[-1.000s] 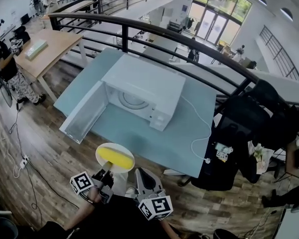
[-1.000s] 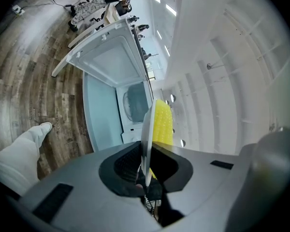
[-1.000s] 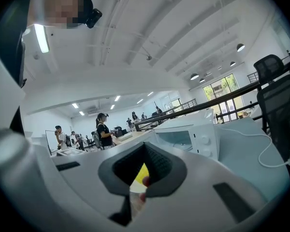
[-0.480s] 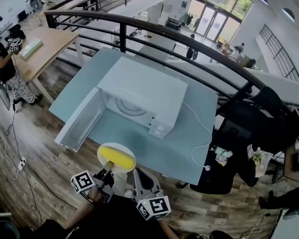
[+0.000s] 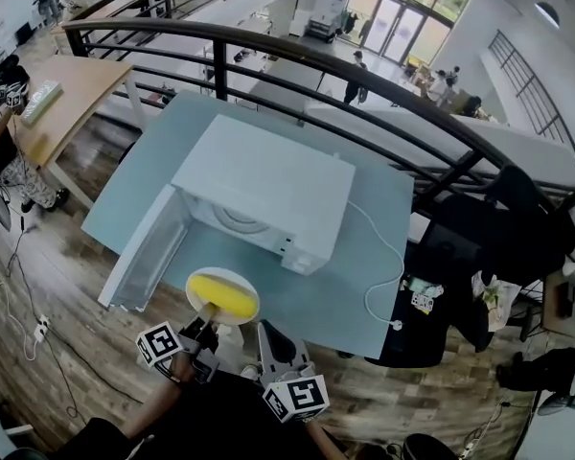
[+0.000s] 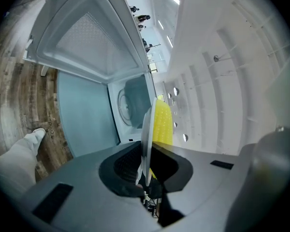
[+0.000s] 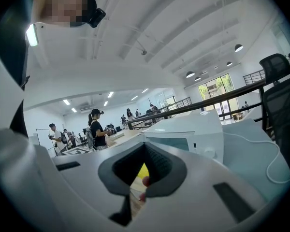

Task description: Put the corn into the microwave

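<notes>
Corn (image 5: 224,291) lay crosswise on a white plate (image 5: 238,315), long axis left-right, side-on to the open microwave (image 5: 268,185), over the tabletop's (image 5: 364,257) near edge. Left gripper view — left claw (image 6: 145,164) pinched the plate's rim. Right gripper view — right claw (image 7: 141,179) closed, empty.

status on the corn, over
Grippers: left gripper shut on plate rim, right gripper shut, empty. Load: corn on plate, short of microwave. Way: door open, nothing blocking.
</notes>
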`<control>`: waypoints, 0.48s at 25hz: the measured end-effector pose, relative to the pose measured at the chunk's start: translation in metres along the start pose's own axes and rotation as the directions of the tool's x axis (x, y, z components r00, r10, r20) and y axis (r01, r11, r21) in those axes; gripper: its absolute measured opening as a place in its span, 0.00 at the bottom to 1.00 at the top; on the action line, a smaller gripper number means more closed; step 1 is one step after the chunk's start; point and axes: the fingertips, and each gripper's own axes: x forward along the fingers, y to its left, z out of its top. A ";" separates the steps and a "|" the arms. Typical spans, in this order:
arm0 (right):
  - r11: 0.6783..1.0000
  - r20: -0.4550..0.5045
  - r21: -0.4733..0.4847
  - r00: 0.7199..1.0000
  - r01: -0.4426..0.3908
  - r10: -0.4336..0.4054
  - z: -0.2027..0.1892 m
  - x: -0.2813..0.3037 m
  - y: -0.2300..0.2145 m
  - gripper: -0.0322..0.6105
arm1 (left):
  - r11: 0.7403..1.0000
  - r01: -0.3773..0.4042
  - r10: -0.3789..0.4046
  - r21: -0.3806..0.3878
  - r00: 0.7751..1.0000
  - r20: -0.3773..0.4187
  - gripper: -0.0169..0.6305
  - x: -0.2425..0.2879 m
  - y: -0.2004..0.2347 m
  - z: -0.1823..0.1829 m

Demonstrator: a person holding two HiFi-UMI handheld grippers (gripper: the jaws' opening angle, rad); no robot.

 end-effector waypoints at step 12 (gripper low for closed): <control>0.999 -0.006 -0.027 0.999 0.034 -0.035 0.012 0.043 -0.007 0.06 | 1.000 -0.006 0.006 0.004 0.999 -0.047 0.08 0.052 0.023 0.031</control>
